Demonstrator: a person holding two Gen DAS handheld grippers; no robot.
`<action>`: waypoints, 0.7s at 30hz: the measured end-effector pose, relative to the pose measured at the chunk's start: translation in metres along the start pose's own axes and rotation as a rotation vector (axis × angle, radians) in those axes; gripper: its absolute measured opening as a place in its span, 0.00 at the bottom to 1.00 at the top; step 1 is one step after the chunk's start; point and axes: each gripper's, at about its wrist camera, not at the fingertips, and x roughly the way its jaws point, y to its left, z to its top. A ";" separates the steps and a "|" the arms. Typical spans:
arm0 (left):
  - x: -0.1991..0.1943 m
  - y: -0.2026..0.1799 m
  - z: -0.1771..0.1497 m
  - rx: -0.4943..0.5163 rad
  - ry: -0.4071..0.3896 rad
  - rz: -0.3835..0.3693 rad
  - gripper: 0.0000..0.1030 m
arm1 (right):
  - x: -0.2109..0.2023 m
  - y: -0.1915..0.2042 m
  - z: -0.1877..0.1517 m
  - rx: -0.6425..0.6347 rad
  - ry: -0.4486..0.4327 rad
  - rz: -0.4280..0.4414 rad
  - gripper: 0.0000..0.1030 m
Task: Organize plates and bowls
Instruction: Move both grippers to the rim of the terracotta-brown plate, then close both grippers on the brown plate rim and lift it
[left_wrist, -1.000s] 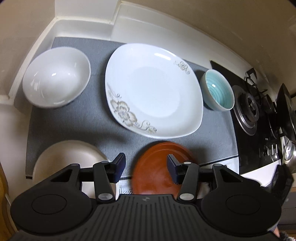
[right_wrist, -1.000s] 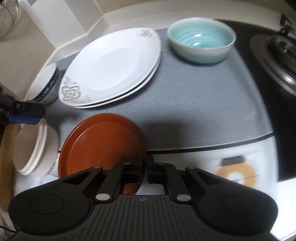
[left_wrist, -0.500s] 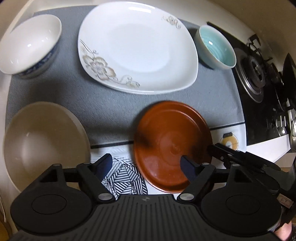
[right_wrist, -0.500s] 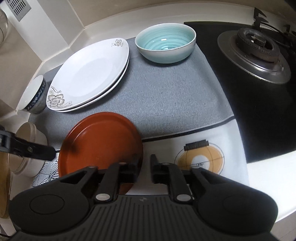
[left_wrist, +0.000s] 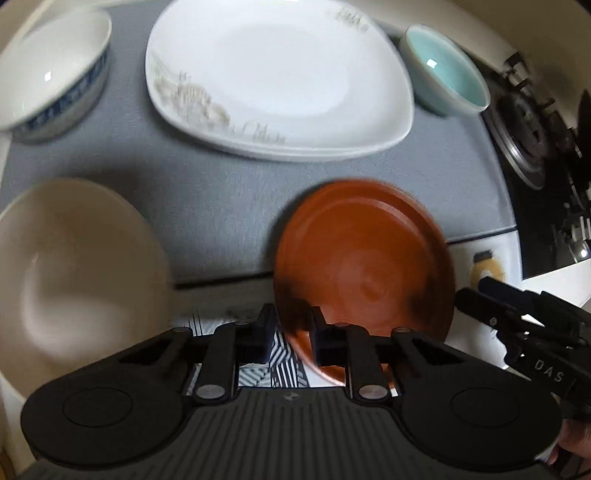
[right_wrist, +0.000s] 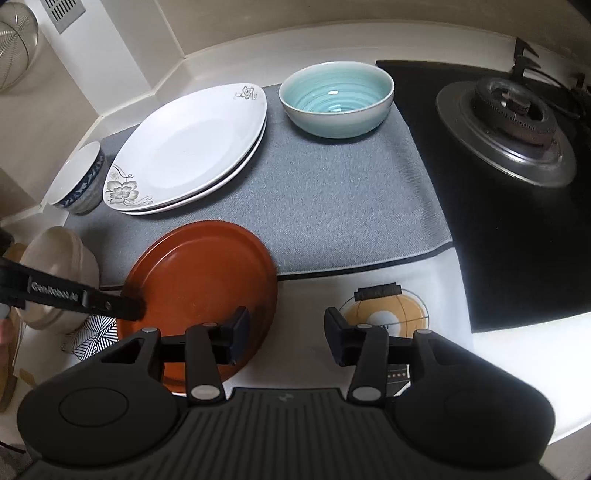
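A brown-red plate (left_wrist: 364, 258) lies at the front edge of the grey mat (left_wrist: 221, 199). My left gripper (left_wrist: 291, 332) is shut on its near left rim. In the right wrist view the plate (right_wrist: 199, 280) shows with the left gripper's fingers (right_wrist: 122, 306) pinching its left rim. My right gripper (right_wrist: 282, 338) is open and empty, its left finger over the plate's right rim. Two stacked white flowered plates (right_wrist: 188, 147), a teal bowl (right_wrist: 336, 98), a blue-patterned bowl (right_wrist: 77, 181) and stacked beige bowls (right_wrist: 55, 273) stand around.
A gas hob with a burner (right_wrist: 509, 122) lies to the right of the mat. A patterned cloth (right_wrist: 384, 317) covers the counter's front. The wall and counter corner close off the back left.
My left gripper closed from open onto the brown-red plate's rim. My right gripper let go of the plate and opened. The left view moved lower and nearer.
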 end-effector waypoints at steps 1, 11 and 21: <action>0.000 -0.002 0.001 0.007 0.008 0.007 0.20 | 0.003 -0.001 0.000 0.007 0.006 0.004 0.49; 0.002 -0.010 0.002 0.032 0.027 0.063 0.18 | 0.017 0.005 -0.001 0.026 -0.001 0.042 0.63; 0.004 -0.023 0.002 0.049 0.041 0.143 0.12 | 0.024 0.036 -0.003 -0.176 -0.005 -0.040 0.19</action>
